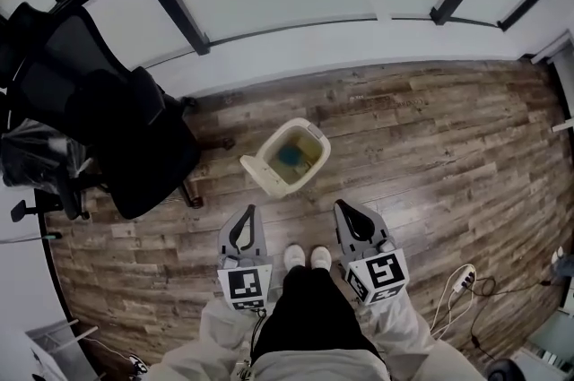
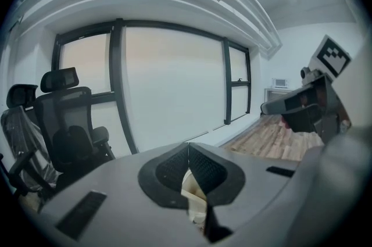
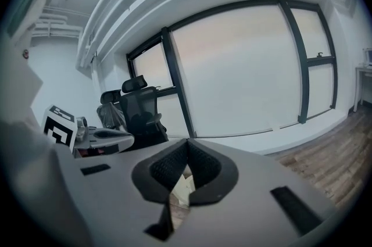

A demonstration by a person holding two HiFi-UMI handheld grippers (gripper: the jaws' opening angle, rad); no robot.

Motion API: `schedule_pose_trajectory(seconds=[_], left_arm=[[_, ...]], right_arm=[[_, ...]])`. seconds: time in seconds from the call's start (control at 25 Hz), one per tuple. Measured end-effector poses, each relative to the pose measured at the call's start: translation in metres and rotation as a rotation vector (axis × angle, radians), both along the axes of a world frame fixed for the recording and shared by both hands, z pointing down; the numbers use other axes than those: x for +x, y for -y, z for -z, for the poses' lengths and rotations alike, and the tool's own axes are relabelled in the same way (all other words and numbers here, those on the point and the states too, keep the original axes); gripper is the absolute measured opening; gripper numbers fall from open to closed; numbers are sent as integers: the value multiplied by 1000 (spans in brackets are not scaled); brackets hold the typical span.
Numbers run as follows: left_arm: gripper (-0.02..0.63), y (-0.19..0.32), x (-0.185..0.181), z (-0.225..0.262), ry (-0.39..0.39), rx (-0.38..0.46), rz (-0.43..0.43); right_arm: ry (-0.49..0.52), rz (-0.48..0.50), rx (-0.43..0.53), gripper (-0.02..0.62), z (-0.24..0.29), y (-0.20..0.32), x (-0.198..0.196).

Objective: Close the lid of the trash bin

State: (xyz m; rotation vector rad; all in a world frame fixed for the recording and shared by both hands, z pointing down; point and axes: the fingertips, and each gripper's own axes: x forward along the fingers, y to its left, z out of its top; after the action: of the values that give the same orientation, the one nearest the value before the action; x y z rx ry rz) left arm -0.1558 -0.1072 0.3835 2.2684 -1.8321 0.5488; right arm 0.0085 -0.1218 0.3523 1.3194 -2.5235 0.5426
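Cream trash bin (image 1: pixel 300 157), lid (image 1: pixel 259 174) open; we hold left gripper (image 1: pixel 249 211) and right gripper (image 1: pixel 342 207) pinched together, empty, ready to push.

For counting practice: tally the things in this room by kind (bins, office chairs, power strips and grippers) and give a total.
Trash bin: 1
Office chairs: 2, one black, one plastic-wrapped
Power strip: 1
Grippers: 2, left gripper and right gripper
Total: 6

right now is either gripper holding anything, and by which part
Nothing is held: left gripper and right gripper are both shut and empty, short of the open trash bin.
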Motion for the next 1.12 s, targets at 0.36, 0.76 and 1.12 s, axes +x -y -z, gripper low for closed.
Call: schedule_pose_trajectory(seconds=[0.36, 0.76, 1.12], left_arm=[[8, 33, -28, -104, 35, -9, 22], [8, 46, -40, -195, 30, -69, 51], [8, 56, -47, -256, 52, -93, 48]], right_arm=[[-8, -20, -15, 23, -92, 31, -23], [-2, -30, -41, 23, -182, 45, -36], [3, -42, -84, 23, -237, 52, -36]])
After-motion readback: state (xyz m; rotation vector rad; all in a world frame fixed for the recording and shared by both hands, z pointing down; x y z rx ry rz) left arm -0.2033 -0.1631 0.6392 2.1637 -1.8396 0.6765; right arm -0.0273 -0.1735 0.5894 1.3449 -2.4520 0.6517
